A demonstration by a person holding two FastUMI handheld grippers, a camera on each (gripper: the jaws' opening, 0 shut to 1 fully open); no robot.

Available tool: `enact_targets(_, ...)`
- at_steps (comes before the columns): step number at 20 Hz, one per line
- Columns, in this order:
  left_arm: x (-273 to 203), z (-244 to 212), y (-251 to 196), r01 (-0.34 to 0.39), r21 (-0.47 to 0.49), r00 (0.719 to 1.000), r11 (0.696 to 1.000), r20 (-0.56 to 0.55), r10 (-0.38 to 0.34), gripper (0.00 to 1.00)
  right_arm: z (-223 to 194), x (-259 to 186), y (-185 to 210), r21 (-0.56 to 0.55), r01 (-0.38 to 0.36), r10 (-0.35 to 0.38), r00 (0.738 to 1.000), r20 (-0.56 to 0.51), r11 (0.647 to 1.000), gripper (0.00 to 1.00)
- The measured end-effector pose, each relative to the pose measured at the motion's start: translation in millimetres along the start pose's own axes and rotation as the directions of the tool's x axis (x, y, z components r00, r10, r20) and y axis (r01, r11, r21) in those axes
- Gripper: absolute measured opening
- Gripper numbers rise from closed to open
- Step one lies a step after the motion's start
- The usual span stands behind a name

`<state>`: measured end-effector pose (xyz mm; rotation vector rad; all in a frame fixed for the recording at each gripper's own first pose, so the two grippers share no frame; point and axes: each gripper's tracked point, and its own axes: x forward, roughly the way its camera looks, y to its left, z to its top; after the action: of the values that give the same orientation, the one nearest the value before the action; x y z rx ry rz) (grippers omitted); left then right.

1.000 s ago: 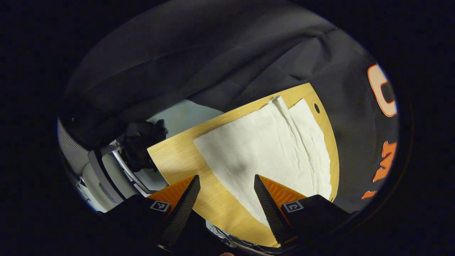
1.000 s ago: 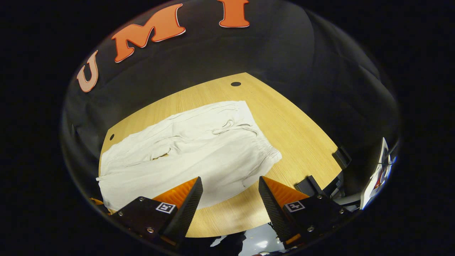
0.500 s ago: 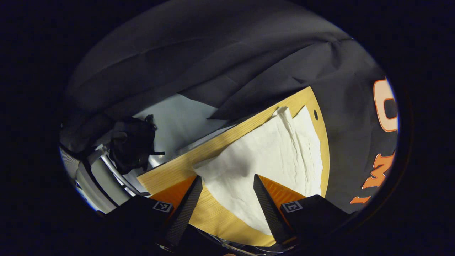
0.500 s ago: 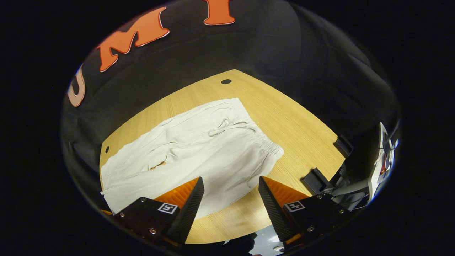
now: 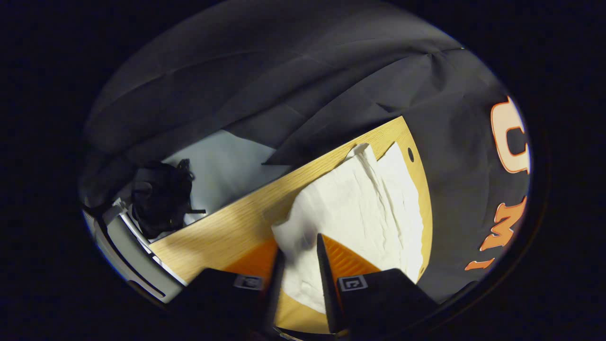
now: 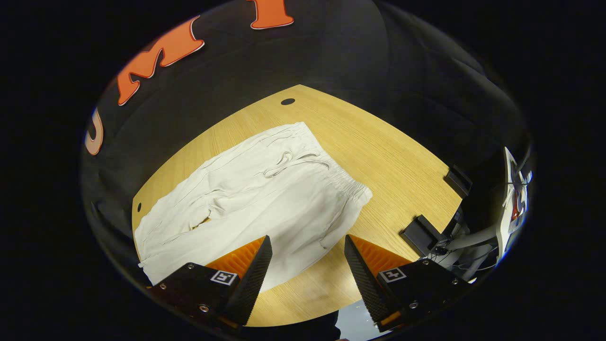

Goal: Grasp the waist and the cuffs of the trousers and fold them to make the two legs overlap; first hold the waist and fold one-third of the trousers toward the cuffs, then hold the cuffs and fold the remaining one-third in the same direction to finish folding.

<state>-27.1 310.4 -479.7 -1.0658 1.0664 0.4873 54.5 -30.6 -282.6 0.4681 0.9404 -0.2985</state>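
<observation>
While the white trousers (image 6: 258,199) lie flat on the counter (image 6: 378,156), both hand-held grippers wait near.

Waist upper right, cuffs lower left; left hand-held gripper (image 5: 299,265) pinches cloth, right hand-held gripper (image 6: 307,265) stays apart.

Trousers (image 6: 251,208) lie spread flat on a table (image 6: 388,156), waistband toward the table's right end in the right gripper view, legs running left. The right gripper (image 6: 307,265) hangs above the near edge, just before the waist. In the left gripper view, the left gripper (image 5: 299,265) sits at the near corner of a cuff (image 5: 296,237), cloth between its fingers.
</observation>
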Motion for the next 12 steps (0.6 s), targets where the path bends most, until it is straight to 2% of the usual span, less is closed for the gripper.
enact_targets(3, -2.4, -3.2, -9.2, -0.01, 0.034, 1.0, 0.999, 0.025, 0.01, 0.09, 8.0, 16.6, -12.6, 0.024, -0.01, 0.01, 1.0, -0.021, 1.0, 0.93)
enact_targets(5, -5.9, -1.1, -13.1, -0.029, 0.034, 0.998, 0.999, 0.061, 0.027, 0.06, 12.2, 30.6, -25.2, 0.039, 0.006, -0.004, 0.999, -0.034, 0.999, 0.93)
enact_targets(8, -22.4, 5.0, -21.0, -0.037, 0.031, 0.994, 0.999, 0.1, 0.033, 0.06, 17.8, 54.6, -40.1, 0.083, 0.026, -0.021, 0.998, -0.064, 0.996, 0.93)
enact_targets(12, -34.6, 11.0, -31.3, -0.031, 0.02, 0.992, 0.999, 0.126, 0.028, 0.05, 23.9, 77.1, -66.4, 0.122, 0.093, -0.082, 0.992, -0.093, 0.988, 0.93)
